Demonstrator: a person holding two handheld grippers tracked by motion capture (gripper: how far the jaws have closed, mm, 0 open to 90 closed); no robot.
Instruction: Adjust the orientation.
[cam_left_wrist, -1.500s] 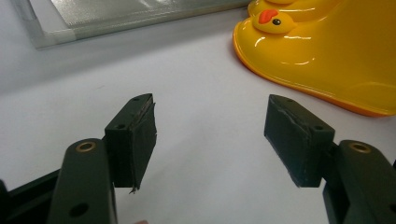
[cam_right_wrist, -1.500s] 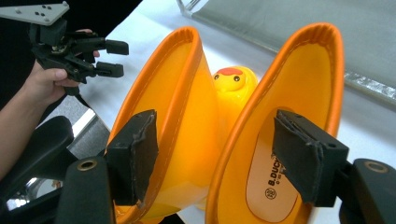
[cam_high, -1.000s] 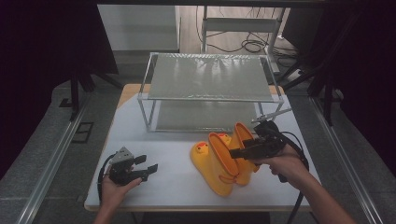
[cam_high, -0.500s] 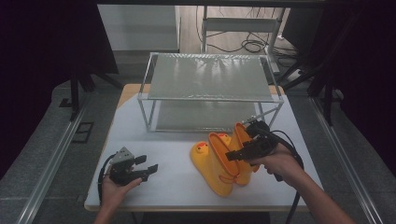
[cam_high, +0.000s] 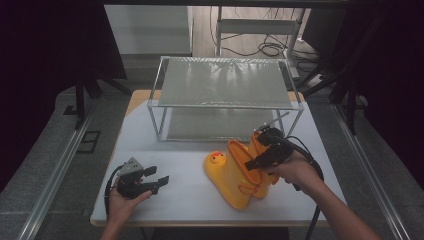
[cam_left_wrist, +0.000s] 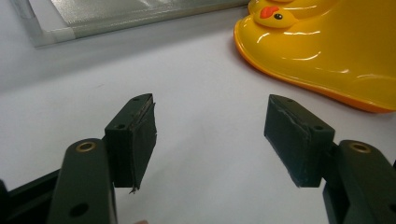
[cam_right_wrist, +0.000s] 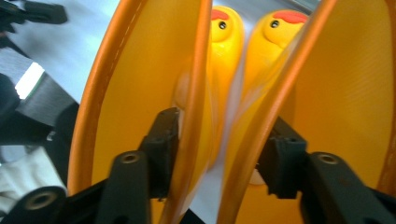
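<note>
Boots (cam_high: 240, 172), a yellow duck-faced pair, stand side by side near the table's (cam_high: 190, 200) near-right edge, toes pointing left. Going left to right: my left gripper (cam_high: 159, 181) rests low on the near-left, jaws spread and empty, well apart from the toes. My right gripper (cam_high: 250, 162) reaches in from the right, one jaw inside each boot, pinching the two inner walls together. The shelf rack (cam_high: 225, 87) stands just beyond. The heels are hidden behind my right hand (cam_high: 295, 170).
</note>
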